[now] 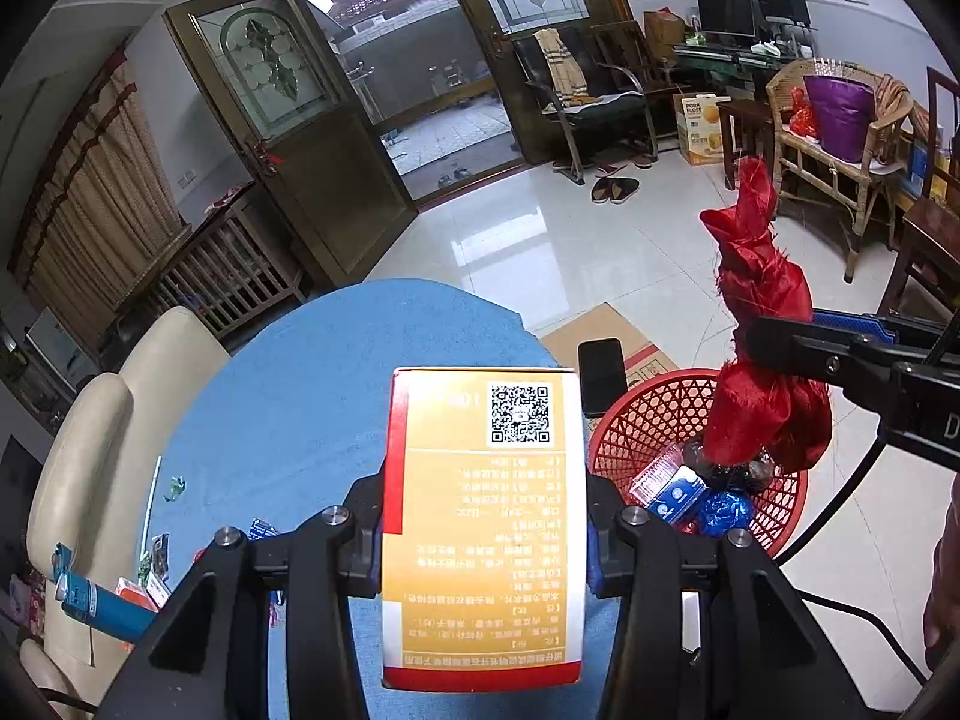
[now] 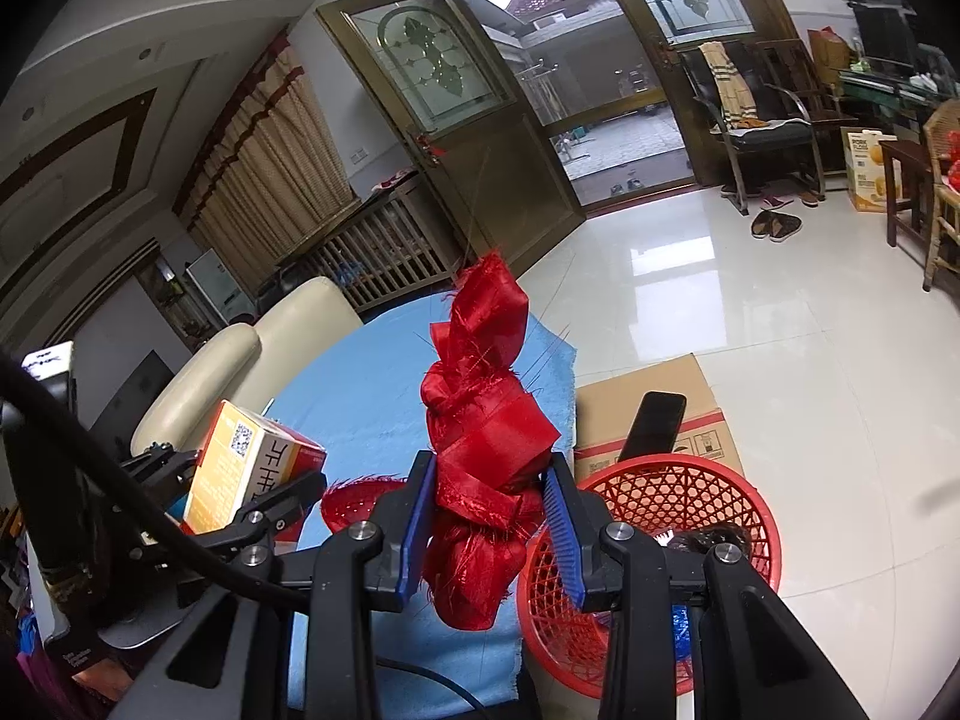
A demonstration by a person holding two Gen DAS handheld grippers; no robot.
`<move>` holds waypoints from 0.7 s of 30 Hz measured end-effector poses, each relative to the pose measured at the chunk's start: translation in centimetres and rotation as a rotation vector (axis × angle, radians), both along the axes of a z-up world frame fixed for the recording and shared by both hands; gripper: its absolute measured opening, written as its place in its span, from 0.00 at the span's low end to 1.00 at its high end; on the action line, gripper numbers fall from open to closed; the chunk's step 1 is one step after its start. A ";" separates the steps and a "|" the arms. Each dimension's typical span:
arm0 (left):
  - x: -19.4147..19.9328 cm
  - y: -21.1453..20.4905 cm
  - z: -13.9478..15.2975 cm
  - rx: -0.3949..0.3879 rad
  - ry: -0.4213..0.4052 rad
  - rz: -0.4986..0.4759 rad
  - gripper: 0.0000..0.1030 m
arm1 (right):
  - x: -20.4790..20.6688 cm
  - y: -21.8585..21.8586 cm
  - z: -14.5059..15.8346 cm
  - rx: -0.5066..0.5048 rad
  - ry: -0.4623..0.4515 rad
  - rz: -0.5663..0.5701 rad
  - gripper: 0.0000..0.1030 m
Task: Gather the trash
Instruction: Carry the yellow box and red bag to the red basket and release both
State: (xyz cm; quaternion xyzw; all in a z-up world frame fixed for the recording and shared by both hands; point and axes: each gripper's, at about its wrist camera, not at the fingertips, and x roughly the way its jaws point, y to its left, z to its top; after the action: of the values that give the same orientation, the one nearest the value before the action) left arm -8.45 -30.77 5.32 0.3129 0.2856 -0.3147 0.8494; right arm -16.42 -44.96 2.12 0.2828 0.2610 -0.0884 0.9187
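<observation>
- Glossy white floor tiles (image 1: 540,252) fill a living room with an open glass-panelled door (image 1: 288,138), a cream armchair (image 1: 84,462) at the left and a wicker chair (image 1: 840,138) at the right.
- Nearest the cameras is a bench covered with a blue cloth (image 1: 336,372); small wrappers and a blue tube (image 1: 102,606) lie along its left edge.
- Beside the bench, on the floor, stands a red plastic lattice basket (image 1: 636,420), open at the top.
- Inside the basket lie a blue foil wrapper (image 1: 723,510), a small blue and white packet (image 1: 681,495), a clear plastic packet (image 1: 657,468) and some dark rounded pieces that are too unclear to name.
- Behind the basket sits a flattened cardboard box (image 2: 660,396) with a black phone (image 2: 657,423) leaning on it.
- Left gripper (image 1: 483,540): its fingers are partly open and pressed against both sides of an orange and red carton (image 1: 480,510) with a QR code, held above the blue cloth.
- Right gripper (image 2: 489,516): its blue-padded fingers (image 2: 420,516) are nearly closed, squeezing a knotted bundle of red ribbon (image 2: 480,420).
- In the left wrist view the ribbon bundle hangs over the basket, its lower end down within the rim.
</observation>
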 end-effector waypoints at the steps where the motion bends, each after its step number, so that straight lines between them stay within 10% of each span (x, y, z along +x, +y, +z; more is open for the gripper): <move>1: 0.0 -0.1 0.0 -0.001 0.002 -0.001 0.47 | 0.0 -0.1 0.0 0.000 0.000 -0.003 0.37; 21: 0.4 -1.4 -2.2 -0.089 0.210 -0.087 0.47 | -1.5 -4.2 -1.4 0.002 0.063 -0.151 0.37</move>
State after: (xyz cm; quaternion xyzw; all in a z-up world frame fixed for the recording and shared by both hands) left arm -8.08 -32.15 3.10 0.2521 0.3450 -0.3946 0.8135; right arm -17.96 -49.15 0.68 0.2995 0.2676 -0.1661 0.9006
